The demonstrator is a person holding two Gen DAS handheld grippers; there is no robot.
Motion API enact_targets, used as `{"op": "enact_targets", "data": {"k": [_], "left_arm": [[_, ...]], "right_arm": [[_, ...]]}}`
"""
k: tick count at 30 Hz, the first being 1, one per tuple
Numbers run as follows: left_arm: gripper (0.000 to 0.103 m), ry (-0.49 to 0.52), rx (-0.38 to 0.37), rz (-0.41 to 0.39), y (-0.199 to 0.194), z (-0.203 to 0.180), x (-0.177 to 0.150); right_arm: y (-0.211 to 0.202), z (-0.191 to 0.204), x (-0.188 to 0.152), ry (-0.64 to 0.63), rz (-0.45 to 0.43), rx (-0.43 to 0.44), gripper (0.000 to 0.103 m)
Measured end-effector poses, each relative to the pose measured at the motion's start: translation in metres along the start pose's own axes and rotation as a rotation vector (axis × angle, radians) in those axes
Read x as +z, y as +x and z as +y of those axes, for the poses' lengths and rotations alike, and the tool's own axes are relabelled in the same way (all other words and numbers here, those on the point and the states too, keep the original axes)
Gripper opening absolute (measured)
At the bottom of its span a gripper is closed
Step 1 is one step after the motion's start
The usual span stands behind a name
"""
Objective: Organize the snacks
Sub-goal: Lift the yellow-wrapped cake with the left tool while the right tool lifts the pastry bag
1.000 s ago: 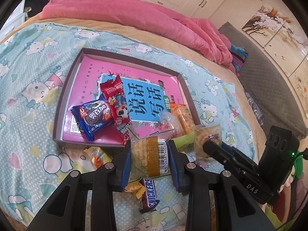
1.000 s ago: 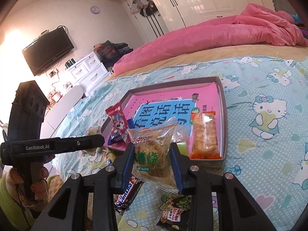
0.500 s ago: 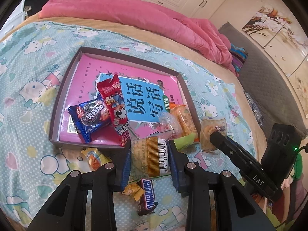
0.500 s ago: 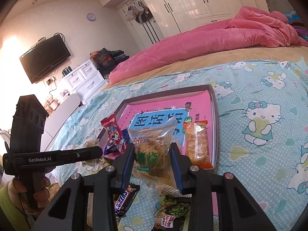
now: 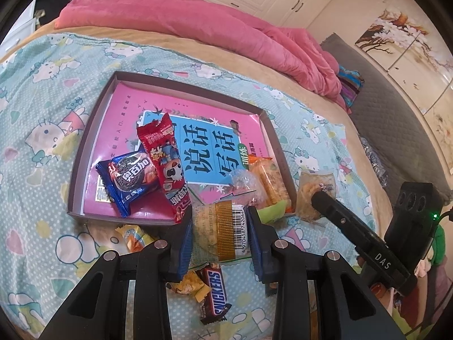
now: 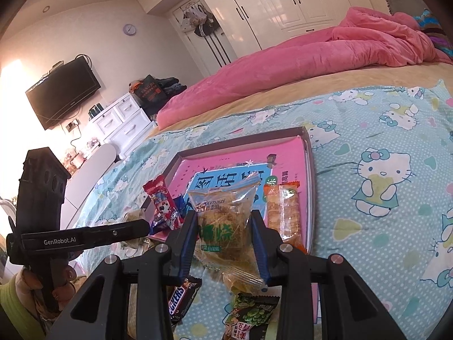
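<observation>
My left gripper (image 5: 219, 221) is shut on a clear snack packet with a gold band and a barcode (image 5: 218, 235), held just in front of the tray's near edge. My right gripper (image 6: 223, 218) is shut on a clear pastry packet with green lettering (image 6: 223, 206), also near that edge. Seen from the left wrist, the right gripper (image 5: 318, 198) carries that packet (image 5: 317, 181) just right of the tray. The shallow brown tray (image 5: 93, 130) holds a pink book, a blue Oreo packet (image 5: 130, 178), a red packet (image 5: 164, 164) and an orange cracker packet (image 5: 271, 181).
On the cartoon-cat bedspread in front of the tray lie a Snickers bar (image 5: 216, 291), a yellow candy (image 5: 187, 283), a small orange packet (image 5: 133, 235) and a green pea packet (image 6: 252, 317). A pink duvet (image 5: 198, 28) is bunched behind the tray.
Both grippers keep their packets. In the left wrist view, the right gripper and its packet have drifted slightly right, away from the tray's corner.
</observation>
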State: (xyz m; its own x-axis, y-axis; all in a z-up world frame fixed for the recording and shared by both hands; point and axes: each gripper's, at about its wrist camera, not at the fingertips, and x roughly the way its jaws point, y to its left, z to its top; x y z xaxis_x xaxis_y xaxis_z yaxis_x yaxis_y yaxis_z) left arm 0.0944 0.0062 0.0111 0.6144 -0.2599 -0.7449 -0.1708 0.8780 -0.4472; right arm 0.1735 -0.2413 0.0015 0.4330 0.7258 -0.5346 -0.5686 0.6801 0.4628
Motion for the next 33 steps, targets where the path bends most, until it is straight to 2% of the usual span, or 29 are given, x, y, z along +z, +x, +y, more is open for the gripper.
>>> {"op": "enact_targets", "data": {"k": [33], "left_arm": [[0.035,-0.01,0.033,-0.001,0.024,0.006,0.017]], "right_arm": [[0.008,-0.013,0.023,0.01,-0.024,-0.022,0.037]]}}
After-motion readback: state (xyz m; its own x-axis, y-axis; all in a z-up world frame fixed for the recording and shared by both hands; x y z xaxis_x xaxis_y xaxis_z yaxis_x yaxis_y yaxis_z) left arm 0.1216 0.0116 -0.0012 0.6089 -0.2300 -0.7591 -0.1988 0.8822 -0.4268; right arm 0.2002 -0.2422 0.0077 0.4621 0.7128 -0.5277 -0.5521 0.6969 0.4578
